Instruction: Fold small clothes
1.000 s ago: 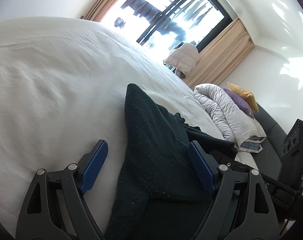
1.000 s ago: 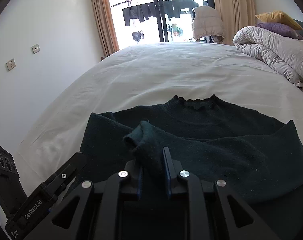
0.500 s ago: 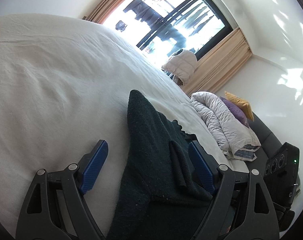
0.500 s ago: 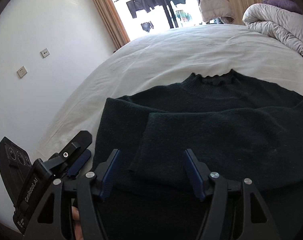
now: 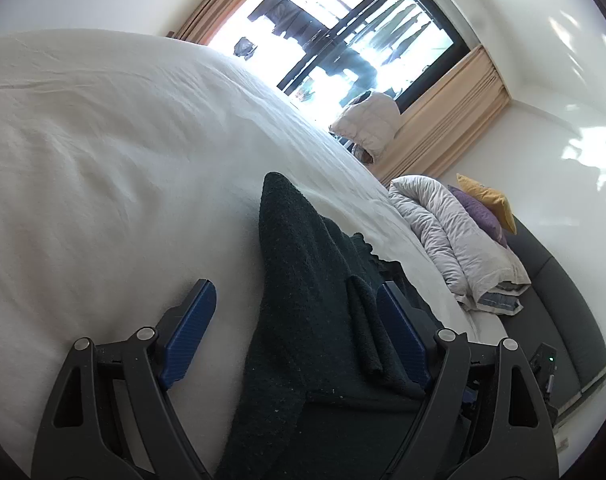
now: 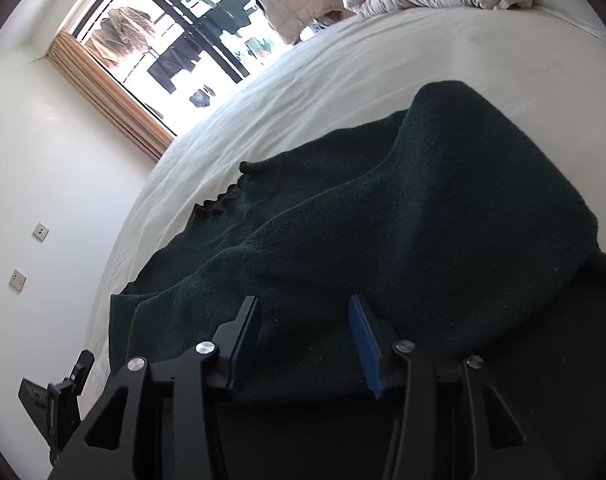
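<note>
Since a second ago: sleeve released by right gripper (image 6: 305, 340), now laid across the sweater body; camera tilted. Dark green sweater (image 6: 383, 220): spread flat on white bed sheet (image 5: 123, 160), lying under and ahead of both tongs. Right gripper: fingers parted, nothing pinched. Left gripper (image 5: 295, 332): spread wide, straddling the sweater edge. Grey duvet (image 5: 455, 240): seen beyond, right of left tongs
</note>
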Demonstrator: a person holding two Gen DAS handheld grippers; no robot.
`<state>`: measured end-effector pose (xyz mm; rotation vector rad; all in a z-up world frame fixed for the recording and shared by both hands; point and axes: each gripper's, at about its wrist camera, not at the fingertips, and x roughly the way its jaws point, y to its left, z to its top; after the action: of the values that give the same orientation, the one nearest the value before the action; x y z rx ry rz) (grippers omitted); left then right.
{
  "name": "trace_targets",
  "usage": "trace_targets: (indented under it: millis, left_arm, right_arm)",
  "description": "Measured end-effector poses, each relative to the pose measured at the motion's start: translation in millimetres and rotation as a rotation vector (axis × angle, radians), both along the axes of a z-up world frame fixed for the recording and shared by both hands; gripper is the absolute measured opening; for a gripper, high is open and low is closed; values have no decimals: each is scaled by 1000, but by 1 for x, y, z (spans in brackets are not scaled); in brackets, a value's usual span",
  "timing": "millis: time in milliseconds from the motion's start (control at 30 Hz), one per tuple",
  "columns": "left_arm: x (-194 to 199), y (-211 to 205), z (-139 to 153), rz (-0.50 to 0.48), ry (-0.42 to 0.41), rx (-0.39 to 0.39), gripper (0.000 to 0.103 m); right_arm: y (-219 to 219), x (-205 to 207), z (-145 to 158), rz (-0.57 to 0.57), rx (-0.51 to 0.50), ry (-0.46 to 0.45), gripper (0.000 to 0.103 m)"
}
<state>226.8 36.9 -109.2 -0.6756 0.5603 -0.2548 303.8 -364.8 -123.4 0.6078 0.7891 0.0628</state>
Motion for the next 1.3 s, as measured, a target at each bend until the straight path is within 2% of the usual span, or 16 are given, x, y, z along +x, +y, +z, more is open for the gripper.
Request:
trace_targets:
  millis: [67, 133, 233, 333, 367, 400, 433, 467, 533, 600, 667, 733, 833, 933, 1067, 1300]
  left_arm:
    - [2, 0, -1, 0, 5, 7, 83]
    - [3, -1, -1, 0, 9, 15, 83]
    - [5, -3, -1, -1, 15, 24, 83]
    - [6, -6, -1, 0, 23, 38, 83]
    - [8, -7, 1, 0, 25, 43, 83]
    - [10, -8, 1, 0, 27, 46, 83]
    - [10, -9, 1, 0, 29, 50, 83]
    - [11, -10, 1, 0, 32, 54, 83]
    - [13, -13, 2, -1, 39, 62, 83]
    - [16, -13, 1, -5, 51, 69, 83]
    - [18, -14, 2, -17, 68, 75, 83]
    - [18, -16, 6, -42, 98, 88, 83]
    - [-1, -24, 19, -71, 158, 198, 83]
    - [-45, -26, 29, -133, 160, 270, 83]
    - [-123, -23, 38, -188, 140, 349, 83]
    - [-257, -31, 33, -296, 94, 719, 83]
  right_arm:
    - [1, -9, 8, 45, -27, 4, 49]
    - [-8, -18, 22, 60, -17, -51, 49]
    - [-46, -24, 42, -46, -10, -130, 55]
    - [-89, -11, 29, -82, 81, -94, 63]
    - [-97, -4, 19, -73, 92, -47, 70]
    - [-104, 4, 4, -47, 95, 18, 70]
    - [-113, 6, -8, -26, 104, 43, 57]
    - [-123, 2, -13, -33, 131, 32, 36]
    - [-147, -15, -21, -77, 285, 8, 28]
    - [-164, -43, -21, -151, 361, 2, 30]
    - [-158, -72, -6, -167, 244, 21, 50]
    - [-140, -104, 15, -129, 103, 3, 59]
    - [-104, -153, 42, -24, -119, -38, 63]
    - [-71, -202, 58, 86, -362, -60, 73]
    - [-49, -261, 65, 203, -585, -72, 75]
    - [-40, -337, 66, 270, -786, -102, 75]
